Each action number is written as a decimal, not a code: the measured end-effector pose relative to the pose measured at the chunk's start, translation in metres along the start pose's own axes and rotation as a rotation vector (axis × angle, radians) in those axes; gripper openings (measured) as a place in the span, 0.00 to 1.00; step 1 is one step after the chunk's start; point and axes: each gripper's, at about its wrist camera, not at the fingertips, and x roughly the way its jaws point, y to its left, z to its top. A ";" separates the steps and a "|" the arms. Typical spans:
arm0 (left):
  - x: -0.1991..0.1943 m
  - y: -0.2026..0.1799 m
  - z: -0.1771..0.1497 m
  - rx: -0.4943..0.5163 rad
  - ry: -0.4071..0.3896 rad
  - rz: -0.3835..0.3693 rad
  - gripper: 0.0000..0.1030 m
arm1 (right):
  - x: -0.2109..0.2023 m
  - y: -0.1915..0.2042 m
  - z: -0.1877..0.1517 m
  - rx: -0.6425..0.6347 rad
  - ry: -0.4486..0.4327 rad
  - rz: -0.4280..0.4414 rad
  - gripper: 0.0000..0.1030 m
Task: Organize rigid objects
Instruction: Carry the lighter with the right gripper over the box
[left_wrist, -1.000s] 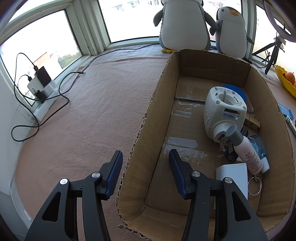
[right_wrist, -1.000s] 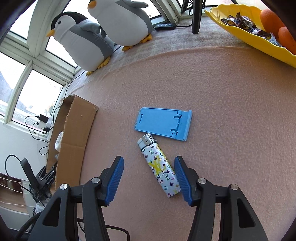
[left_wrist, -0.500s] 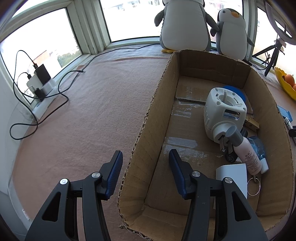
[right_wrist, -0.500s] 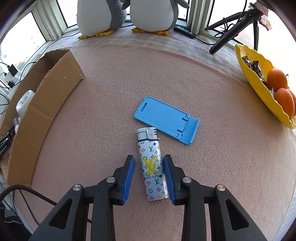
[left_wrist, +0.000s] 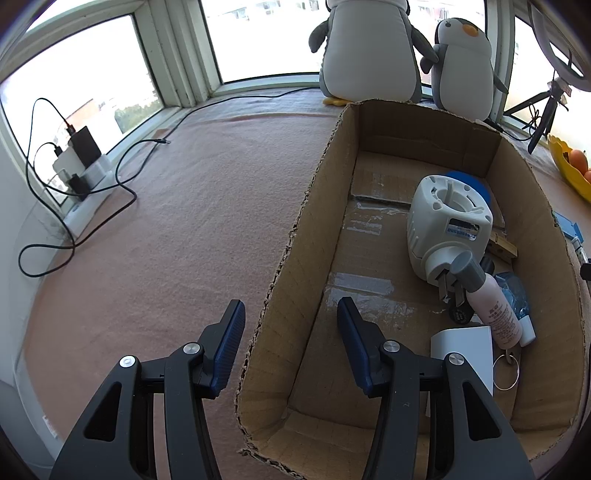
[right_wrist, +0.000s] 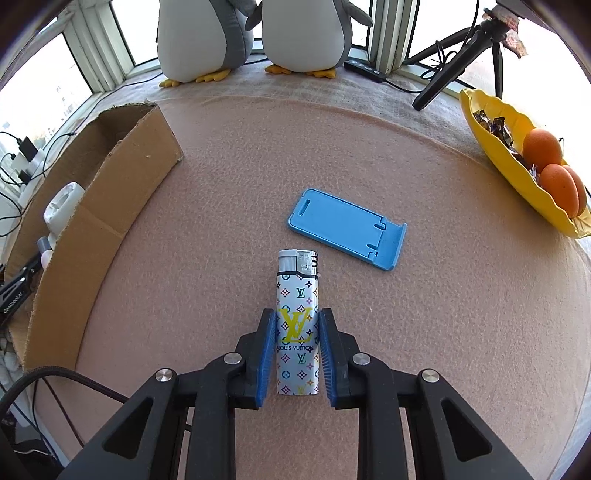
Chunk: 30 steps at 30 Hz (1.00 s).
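A lighter (right_wrist: 297, 295) with a white patterned body and metal top lies on the pink felt. My right gripper (right_wrist: 297, 314) is shut on it, with a blue pad against each long side. Just beyond its top lies a flat blue phone stand (right_wrist: 343, 225). The cardboard box (right_wrist: 122, 192) stands to the left. In the left wrist view my left gripper (left_wrist: 290, 310) is open and straddles the box's left wall (left_wrist: 295, 240) without touching it. Inside the box lie a white round device (left_wrist: 447, 225), a pink bottle (left_wrist: 495, 310) and a white carton (left_wrist: 465, 347).
A yellow dish (right_wrist: 491, 147) with oranges and sweets sits at the right edge. Two plush penguins (right_wrist: 207, 33) and a black tripod (right_wrist: 454, 59) stand along the window. Cables and a power strip (left_wrist: 81, 162) lie at the far left by the window sill.
My right gripper swung round to line up with the lighter, and its fingers closed from wide apart onto the lighter's sides. The left gripper has not moved.
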 end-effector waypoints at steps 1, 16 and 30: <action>0.000 0.000 0.000 -0.001 0.000 0.000 0.50 | -0.002 0.001 -0.001 0.006 -0.006 0.003 0.20; 0.000 0.000 0.000 -0.002 0.000 -0.001 0.50 | -0.038 0.033 0.013 -0.004 -0.100 0.067 0.20; 0.001 -0.002 0.000 -0.006 0.000 -0.005 0.50 | -0.057 0.143 0.035 -0.184 -0.162 0.195 0.20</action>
